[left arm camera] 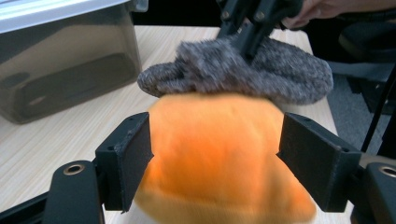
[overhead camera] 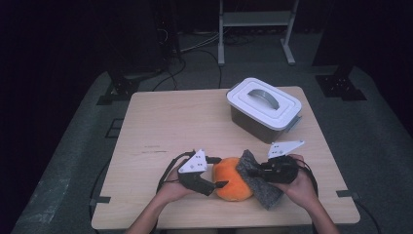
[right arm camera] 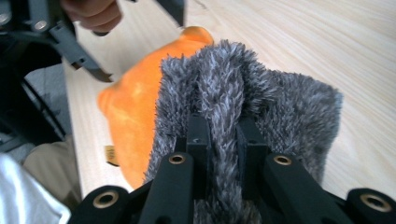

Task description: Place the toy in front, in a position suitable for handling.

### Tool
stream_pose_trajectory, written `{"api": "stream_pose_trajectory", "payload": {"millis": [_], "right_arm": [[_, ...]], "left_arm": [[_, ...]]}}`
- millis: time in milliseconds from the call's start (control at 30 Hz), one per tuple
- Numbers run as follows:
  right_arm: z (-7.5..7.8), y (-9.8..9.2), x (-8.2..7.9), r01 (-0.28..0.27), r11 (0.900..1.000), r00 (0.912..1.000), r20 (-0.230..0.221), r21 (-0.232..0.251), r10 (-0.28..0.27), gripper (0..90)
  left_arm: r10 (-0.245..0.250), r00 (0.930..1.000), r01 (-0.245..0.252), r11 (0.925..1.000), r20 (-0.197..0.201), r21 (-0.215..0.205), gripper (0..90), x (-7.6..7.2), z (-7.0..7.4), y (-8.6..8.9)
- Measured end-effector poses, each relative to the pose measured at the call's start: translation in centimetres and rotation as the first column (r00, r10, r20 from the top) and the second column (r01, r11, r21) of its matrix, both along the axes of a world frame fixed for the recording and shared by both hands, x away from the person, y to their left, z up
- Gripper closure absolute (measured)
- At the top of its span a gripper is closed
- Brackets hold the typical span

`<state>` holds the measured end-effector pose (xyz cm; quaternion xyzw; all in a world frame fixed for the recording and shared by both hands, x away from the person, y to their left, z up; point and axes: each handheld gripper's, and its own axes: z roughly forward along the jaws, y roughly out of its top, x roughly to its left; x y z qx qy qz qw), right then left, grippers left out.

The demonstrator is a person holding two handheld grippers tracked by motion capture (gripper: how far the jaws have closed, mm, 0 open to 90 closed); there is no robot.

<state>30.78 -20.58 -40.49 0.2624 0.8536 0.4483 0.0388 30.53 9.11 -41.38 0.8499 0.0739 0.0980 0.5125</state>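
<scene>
An orange plush cushion [overhead camera: 233,181] lies near the table's front edge. My left gripper [overhead camera: 219,171] reaches it from the left, and in the left gripper view its jaws [left arm camera: 215,154] stand open on either side of the cushion [left arm camera: 210,140], with the pads at its flanks and no dent showing. A fuzzy grey cloth [overhead camera: 260,187] leans on the cushion's right side. My right gripper [overhead camera: 251,171] is shut on a fold of that cloth [right arm camera: 280,107], which rises pinched between its jaws [right arm camera: 223,135]. The cushion [right arm camera: 135,121] shows behind the cloth.
A grey storage box with a white handled lid [overhead camera: 263,105] stands at the back right of the wooden table [overhead camera: 170,122], and looms at left in the left gripper view [left arm camera: 56,70]. Cables and dark stands lie on the floor beyond the table.
</scene>
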Motion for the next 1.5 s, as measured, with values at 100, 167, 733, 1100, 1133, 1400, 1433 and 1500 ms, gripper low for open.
{"api": "stream_pose_trajectory", "payload": {"millis": [100, 167, 733, 1100, 1133, 1400, 1433, 1500], "right_arm": [[-0.2, -0.7, 0.3, 0.025, 1.0, 0.9997, -0.003, -0.002, -0.025, 77.9], [-0.4, -1.0, 0.5, 0.039, 0.999, 0.9992, -0.011, -0.009, -0.039, 77.9], [1.5, 3.4, -1.9, -0.053, 0.992, 0.9887, 0.134, -0.119, 0.068, 78.7], [1.3, 2.5, -1.3, -0.047, 0.996, 0.9921, 0.112, -0.082, 0.056, 78.6], [1.3, 2.4, -1.3, -0.046, 0.995, 0.9921, 0.112, -0.086, 0.055, 78.6], [1.2, 0.5, -1.1, 0.014, 0.992, 0.9933, 0.116, -0.129, 0.001, 78.5], [1.3, 0.5, -1.3, 0.018, 0.99, 0.9927, 0.121, -0.139, -0.002, 78.6], [1.6, 1.0, -1.7, 0.011, 0.989, 0.9899, 0.141, -0.151, 0.01, 78.6]], "left_arm": [[-0.01, 0.9997, 0.011, 0.9998, -0.021, 0.016, 30.5, 0.2, -0.5, 0.2], [-0.007, 0.9994, 0.007, 0.9998, -0.033, 0.02, 37.4, 0.3, -0.4, 0.2], [0.043, 0.9977, -0.043, 0.9991, -0.052, -0.005, 36.6, 0.7, -1.1, -0.7], [0.03, 0.9971, -0.029, 0.9995, -0.07, 0.011, 38.9, 0.8, -1.3, -0.7], [0.031, 0.9969, -0.031, 0.9995, -0.073, 0.009, 39.2, 0.8, -1.3, -0.7], [0.046, 0.9959, -0.046, 0.9989, -0.077, 0.009, 39.4, 1.0, -1.5, -0.4], [0.05, 0.9957, -0.05, 0.9987, -0.078, 0.008, 39.5, 1.1, -1.5, -0.5], [0.056, 0.9954, -0.056, 0.9984, -0.078, 0.007, 39.6, 1.1, -1.5, -0.4]]}}
